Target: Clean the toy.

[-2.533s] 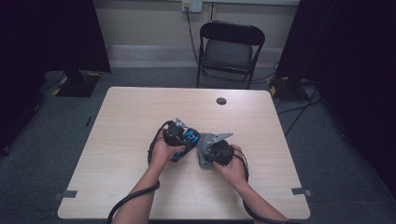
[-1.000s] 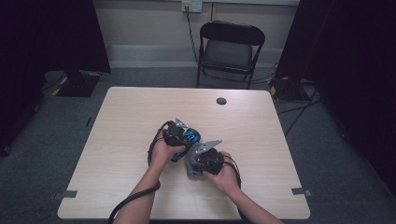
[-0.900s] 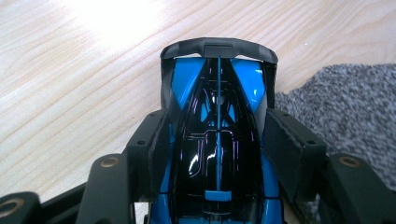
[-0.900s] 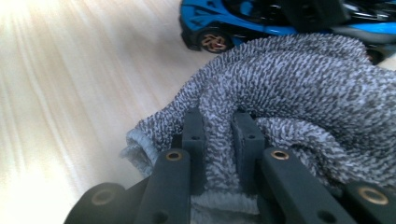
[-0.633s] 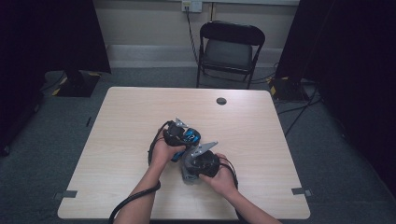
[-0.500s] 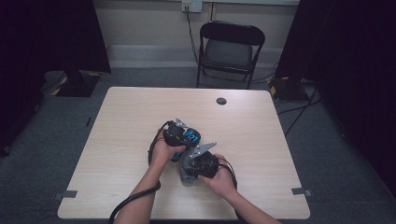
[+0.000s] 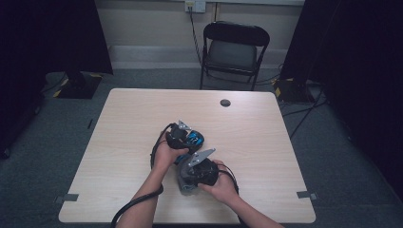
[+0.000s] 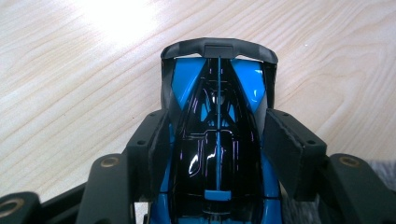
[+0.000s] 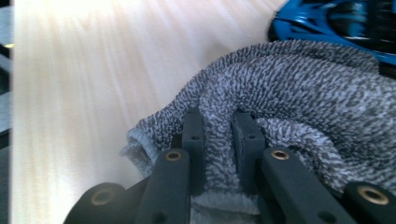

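High view: I sit at the near edge of a pale wood-grain table (image 7: 142, 123), a claw in each hand, both near the middle of the top. My left claw (image 7: 183, 135) lies just far-left of my right claw (image 7: 192, 173); the two almost touch.

Left gripper view: my left claw (image 8: 217, 140) is partly closed, its two black padded jaws pressing on either flank of a glossy blue and black toy racing car (image 8: 218, 140). I am grasping the car by its body. Its dark rear wing points away from me, and the car rests on the table (image 8: 70, 84) beneath. In the high view the same car (image 7: 195, 138) shows as a blue patch at the right of my left hand (image 7: 166, 154).

Right gripper view: my right claw (image 9: 219, 128) is clenched on a fold of a grey speckled terry cloth (image 9: 299, 102); the pads stand close together with the fabric pinched between them. The cloth bunches to the right and lies on the table (image 9: 93, 70). The blue car (image 9: 336, 23) sits just beyond the cloth's far edge; whether they touch I cannot tell. In the high view the cloth (image 7: 186, 187) shows under my right claw, beside my right hand (image 7: 221, 185).

A small dark round disc (image 7: 225, 102) lies well apart, near the table's far edge.
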Demonstrator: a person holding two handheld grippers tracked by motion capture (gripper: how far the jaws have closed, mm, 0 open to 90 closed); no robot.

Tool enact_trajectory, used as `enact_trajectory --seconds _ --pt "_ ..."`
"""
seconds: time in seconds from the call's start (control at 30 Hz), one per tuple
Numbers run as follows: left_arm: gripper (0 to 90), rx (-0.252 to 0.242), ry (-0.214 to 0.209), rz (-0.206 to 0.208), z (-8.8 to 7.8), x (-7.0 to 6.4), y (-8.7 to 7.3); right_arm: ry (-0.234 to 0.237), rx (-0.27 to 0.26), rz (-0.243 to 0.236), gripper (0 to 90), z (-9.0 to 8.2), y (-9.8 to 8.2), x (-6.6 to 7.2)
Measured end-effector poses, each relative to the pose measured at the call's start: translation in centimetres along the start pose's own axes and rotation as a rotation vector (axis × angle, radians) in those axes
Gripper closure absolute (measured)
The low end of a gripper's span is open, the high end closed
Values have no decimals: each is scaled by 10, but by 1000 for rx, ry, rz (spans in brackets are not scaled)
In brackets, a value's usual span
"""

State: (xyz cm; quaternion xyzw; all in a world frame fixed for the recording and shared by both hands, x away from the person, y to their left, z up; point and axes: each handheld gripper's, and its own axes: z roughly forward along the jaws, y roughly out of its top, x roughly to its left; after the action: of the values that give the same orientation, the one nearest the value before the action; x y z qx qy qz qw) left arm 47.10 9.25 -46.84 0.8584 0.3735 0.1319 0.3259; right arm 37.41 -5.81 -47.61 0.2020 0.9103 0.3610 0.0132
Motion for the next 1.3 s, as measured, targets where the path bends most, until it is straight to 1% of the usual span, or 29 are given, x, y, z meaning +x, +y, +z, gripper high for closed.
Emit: enact_trajectory --seconds 0.1,0.17,0.27,0.33,0.47,0.57,0.6,0.67,0.77,0.8,0.93,1.0,1.1,1.17,1.2,1.3 --pt "419 5 2 -3 0 0 1 17 -1 -14 783 2 1 3" --pt "419 3 1 -2 0 0 1 19 3 -23 783 2 1 5" --pt "419 2 1 -2 0 0 0 38 -4 -24 783 3 0 6" --pt "419 -1 1 -2 0 0 0 63 -12 -16 783 4 -1 5" --pt "419 0 -5 -3 0 0 0 77 -10 -28 783 4 -1 7" --pt "419 -4 0 -6 0 0 -1 81 -3 -50 783 2 -1 9" --pt "419 1 -6 -1 -1 1 -1 87 -1 -54 783 2 -2 9" --pt "419 -4 -3 -5 -1 0 -1 88 1 -54 783 0 -2 10" --pt "419 -2 0 -4 -1 0 -2 98 10 -72 782 -2 -4 10" --pt "419 -3 -5 -4 -1 1 -2 104 14 -80 783 -3 -4 10" --pt "419 -4 -2 -6 -2 1 -2 132 13 -92 782 -5 -4 13" --pt "420 -1 -3 -5 -2 1 -3 133 17 -97 782 -7 -3 14" --pt "419 -7 -9 -16 -2 1 -4 114 25 -102 781 -10 -3 15" --pt "419 -2 -7 -13 -3 1 -4 119 16 -82 781 -14 -4 12" --pt "419 -4 -8 -13 -3 1 -4 111 18 -87 781 -16 -4 10" --pt "420 -7 -9 -15 -4 1 -5 99 0 -59 781 -24 -3 4"
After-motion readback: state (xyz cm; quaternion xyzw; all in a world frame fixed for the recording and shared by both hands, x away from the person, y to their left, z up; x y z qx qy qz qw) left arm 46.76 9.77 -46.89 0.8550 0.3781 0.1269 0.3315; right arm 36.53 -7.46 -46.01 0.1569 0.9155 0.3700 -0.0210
